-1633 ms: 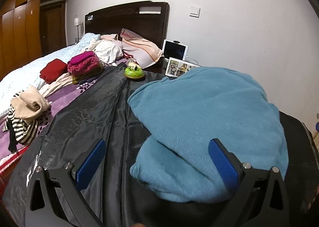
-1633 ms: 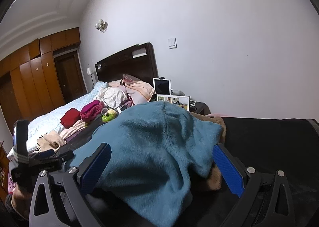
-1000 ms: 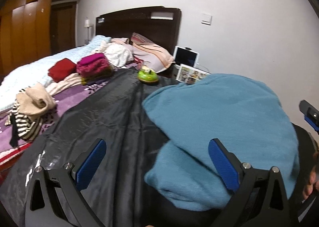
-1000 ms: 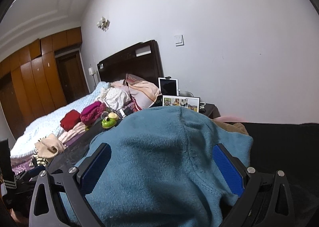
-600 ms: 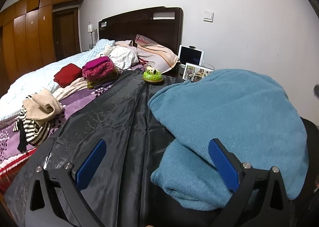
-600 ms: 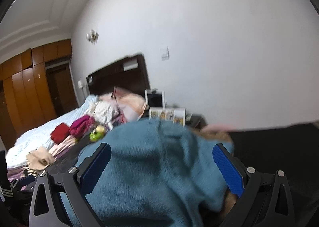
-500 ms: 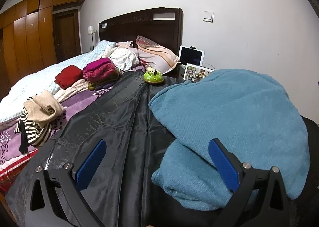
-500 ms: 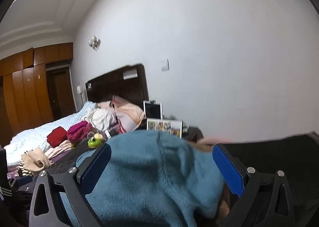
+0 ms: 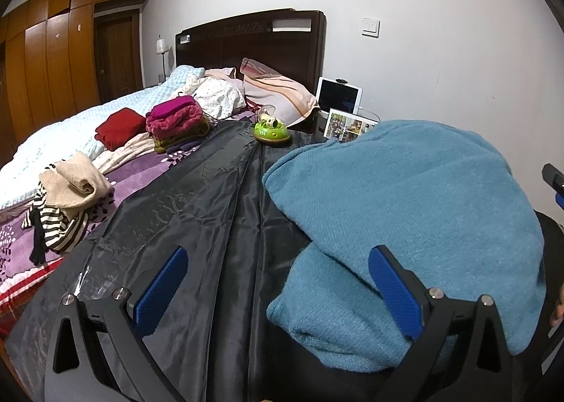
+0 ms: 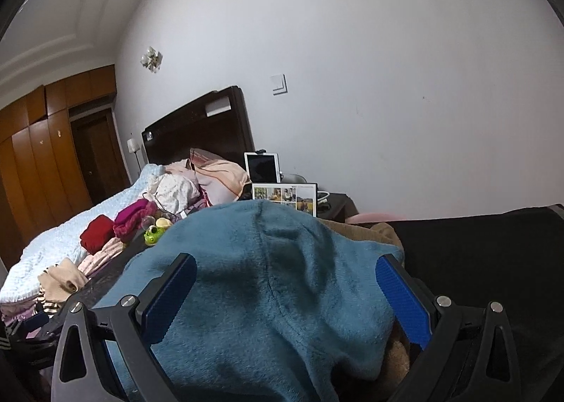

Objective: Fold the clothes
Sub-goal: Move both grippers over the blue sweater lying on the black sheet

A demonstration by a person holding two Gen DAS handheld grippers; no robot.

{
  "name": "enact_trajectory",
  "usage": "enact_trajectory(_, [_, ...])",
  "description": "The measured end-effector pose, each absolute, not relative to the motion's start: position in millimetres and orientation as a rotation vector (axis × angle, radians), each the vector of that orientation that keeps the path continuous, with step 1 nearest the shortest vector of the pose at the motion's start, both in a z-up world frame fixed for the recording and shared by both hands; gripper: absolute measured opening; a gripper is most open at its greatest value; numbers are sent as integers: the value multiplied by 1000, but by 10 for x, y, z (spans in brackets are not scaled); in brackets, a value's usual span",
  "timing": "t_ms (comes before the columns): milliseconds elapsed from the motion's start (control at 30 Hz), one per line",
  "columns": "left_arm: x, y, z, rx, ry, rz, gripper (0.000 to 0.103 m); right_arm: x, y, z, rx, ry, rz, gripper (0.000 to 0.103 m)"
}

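A teal fleece garment lies heaped on a dark grey sheet spread over the bed. My left gripper stands open at the near edge, its right finger over the garment's lower fold. In the right wrist view the same teal garment fills the space between the wide-apart fingers of my right gripper, which is open. A brown garment shows from under the teal one on the right.
Folded clothes sit on the bed to the left: a red pile, a magenta stack, a beige sweater on striped cloth. A green toy, a tablet and a photo frame stand near the headboard.
The right gripper's view tilted up toward the wall and then settled over the teal garment. The left gripper's view shifted a little; the garment kept its place.
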State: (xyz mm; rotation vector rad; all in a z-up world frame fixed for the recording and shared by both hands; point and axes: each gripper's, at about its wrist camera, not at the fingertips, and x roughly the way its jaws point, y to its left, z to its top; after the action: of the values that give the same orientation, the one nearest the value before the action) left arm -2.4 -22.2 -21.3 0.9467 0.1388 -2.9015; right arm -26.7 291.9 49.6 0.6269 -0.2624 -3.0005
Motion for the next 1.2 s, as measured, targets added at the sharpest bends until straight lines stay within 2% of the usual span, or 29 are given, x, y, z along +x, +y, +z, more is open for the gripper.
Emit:
enact_trajectory(200, [-34,-240,-217,960,157,-2897,103,-578,3018,394,704,-266,-3034,103])
enact_trajectory(500, [-37,-268,-222,973,178,-2890,103,-1238,3437,-26,974,-486,-3021,103])
enact_trajectory(800, [-49,-287,-213,982,205,-2874,103,-1523,3535,-331,1077,-652,-2789,103])
enact_trajectory(1200, [-17,-583,-189,913,315,-2754,103,-1999,2768,-360,1068,-554,-2666,103])
